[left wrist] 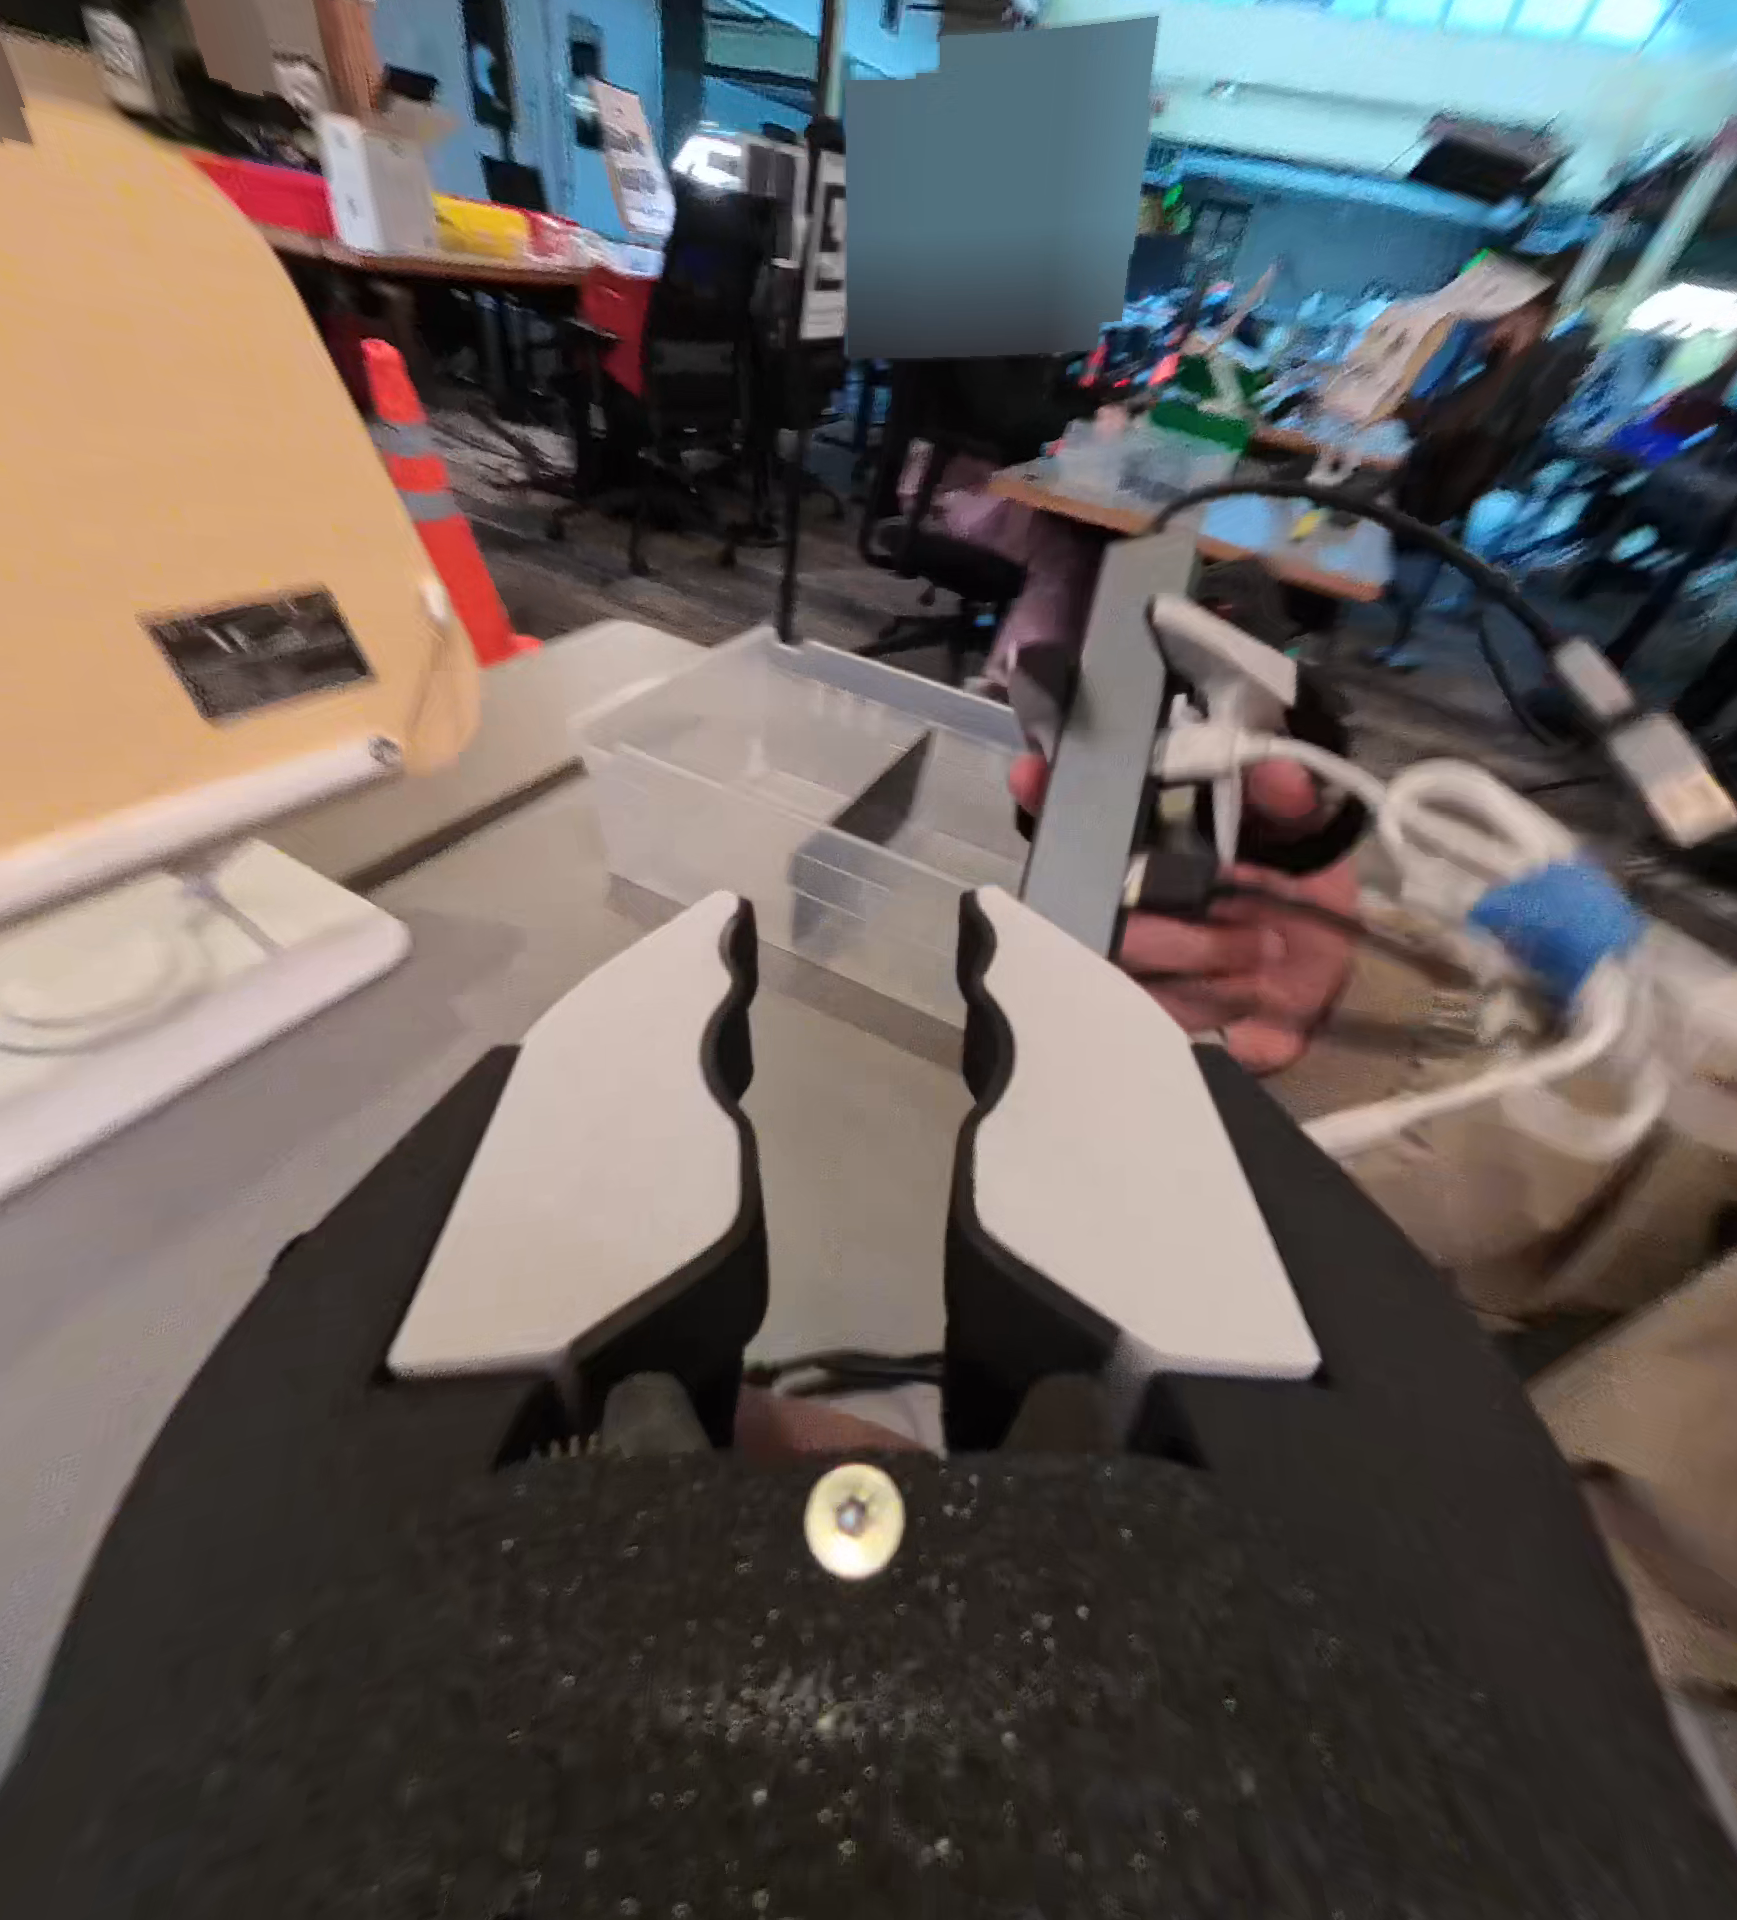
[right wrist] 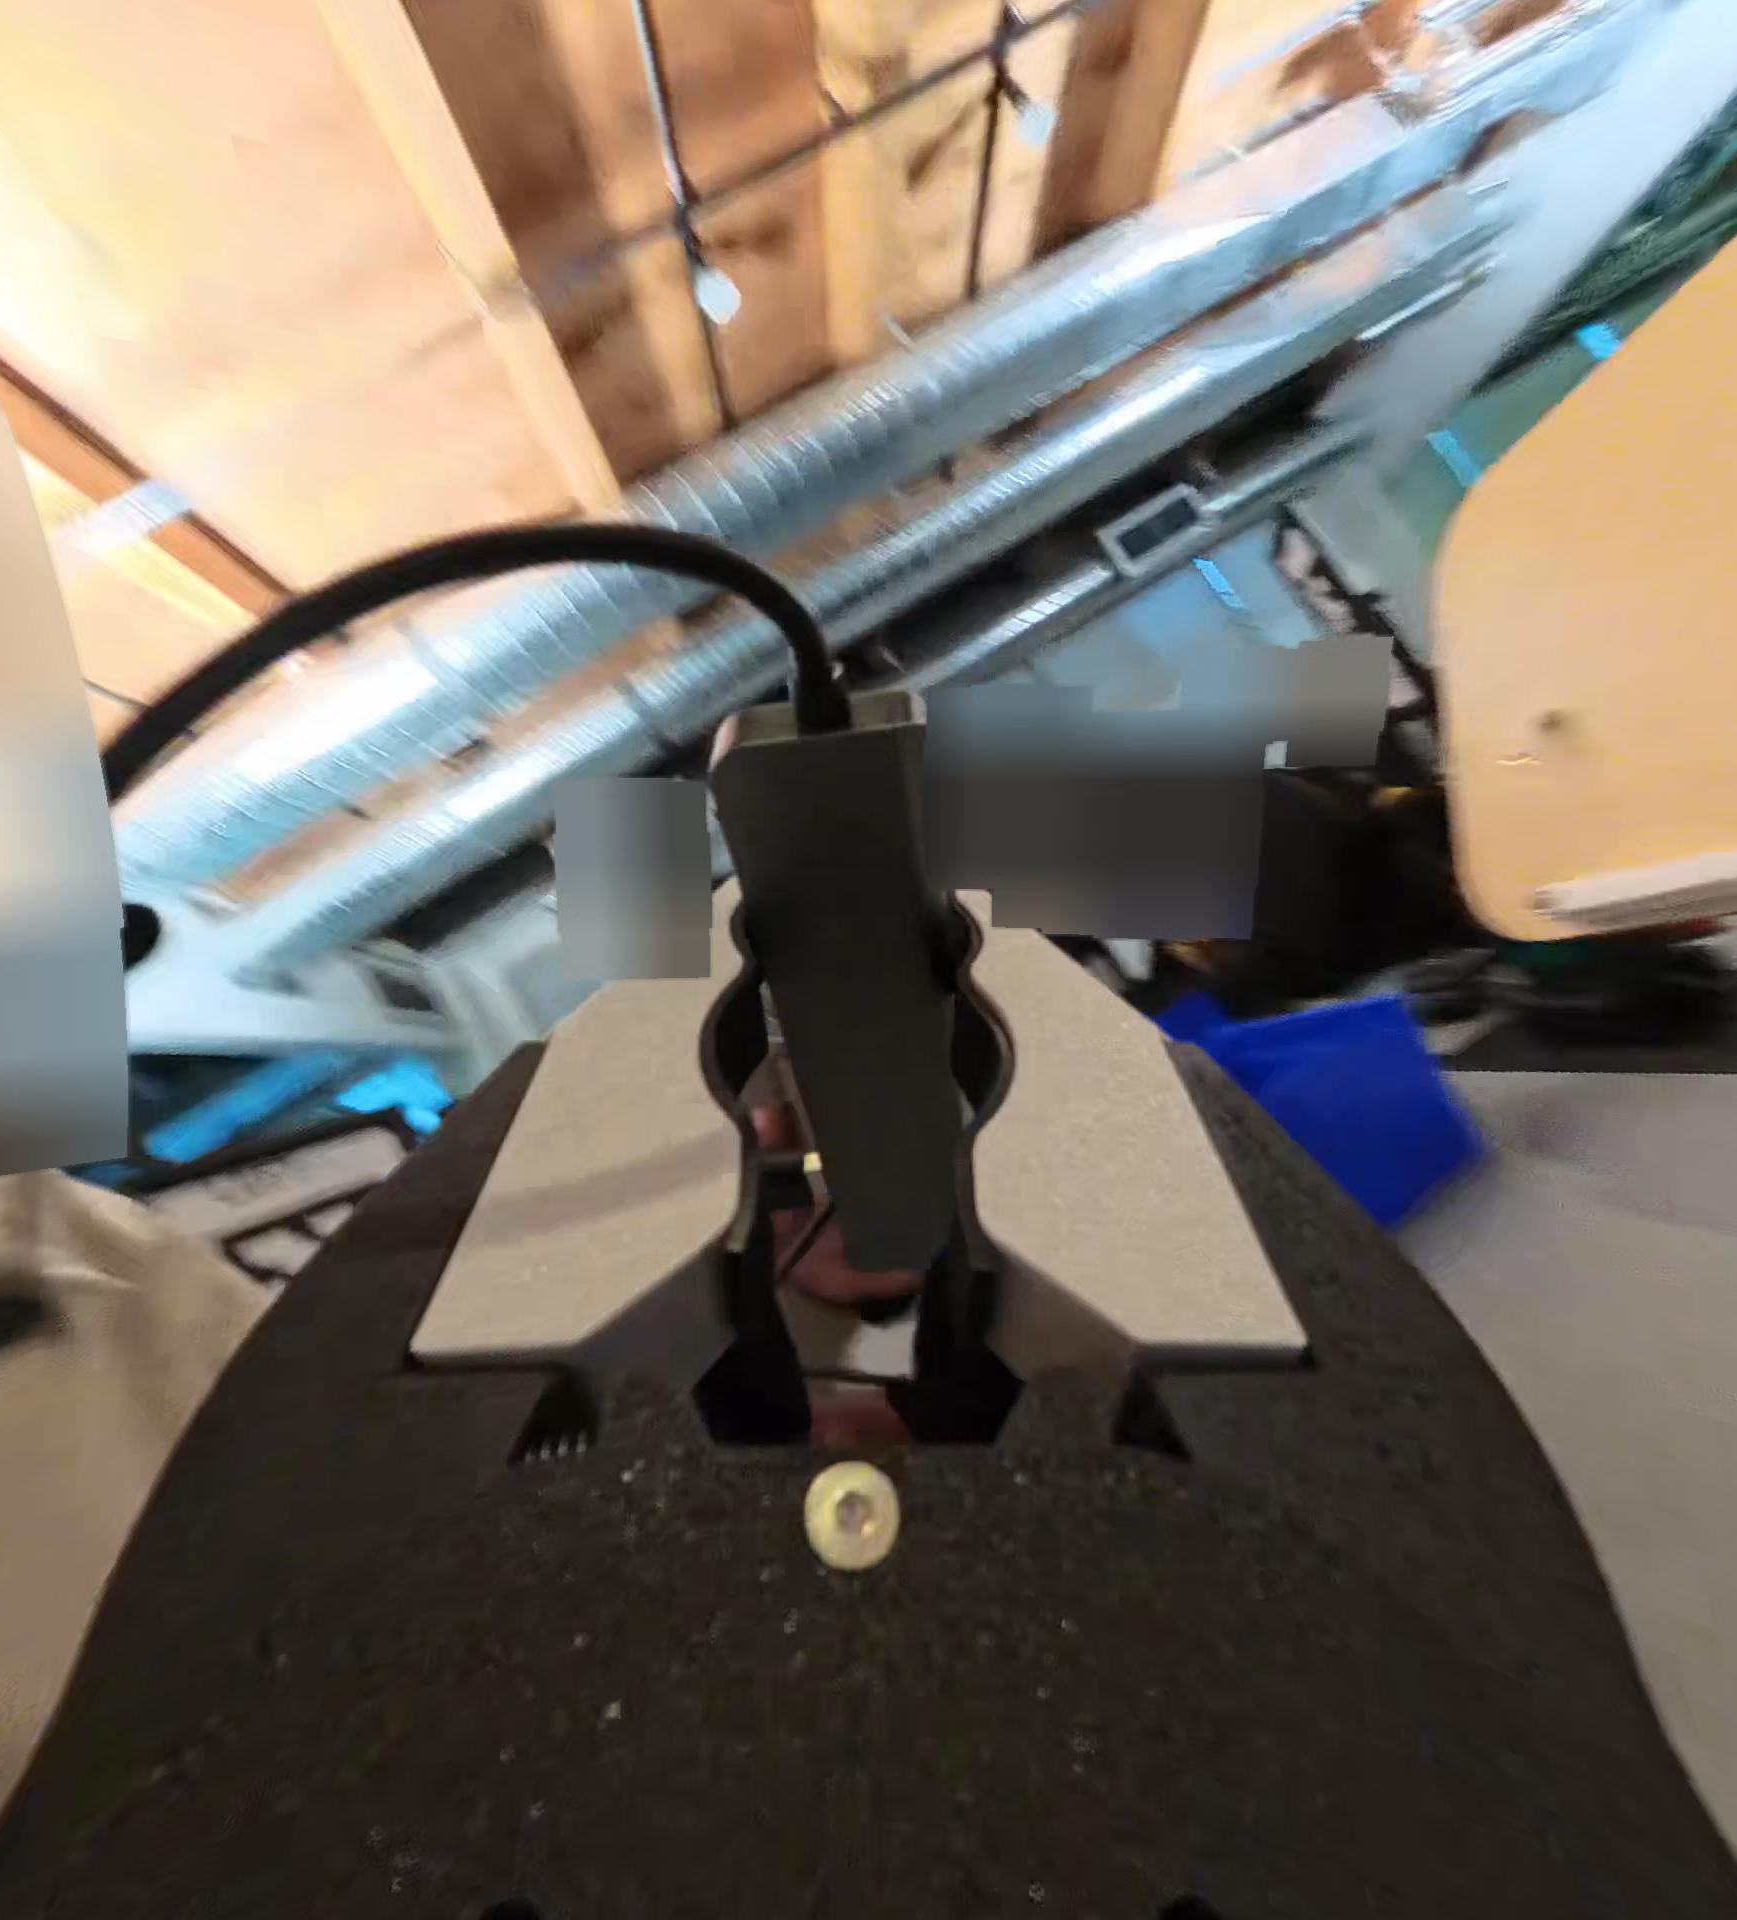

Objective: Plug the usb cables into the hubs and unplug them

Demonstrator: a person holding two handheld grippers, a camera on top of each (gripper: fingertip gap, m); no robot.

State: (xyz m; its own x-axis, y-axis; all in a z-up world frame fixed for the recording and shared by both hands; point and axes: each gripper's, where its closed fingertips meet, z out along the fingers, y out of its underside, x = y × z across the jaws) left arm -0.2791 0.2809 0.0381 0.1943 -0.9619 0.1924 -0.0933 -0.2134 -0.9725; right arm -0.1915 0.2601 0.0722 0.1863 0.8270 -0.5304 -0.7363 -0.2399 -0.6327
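L gripper [left wrist: 856, 940] agape, R gripper [right wrist: 848, 945] clamped

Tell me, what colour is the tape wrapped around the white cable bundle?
Blue. The tape on the white cable shows best in the left wrist view.

The left hand-held gripper [left wrist: 856, 997] is hovering with jaws apart and empty over the grey desk [left wrist: 220, 1299], facing a clear plastic bin [left wrist: 739, 748], while a grey hub [left wrist: 1103, 748] with white cables [left wrist: 1446, 831] is standing upright to its right.
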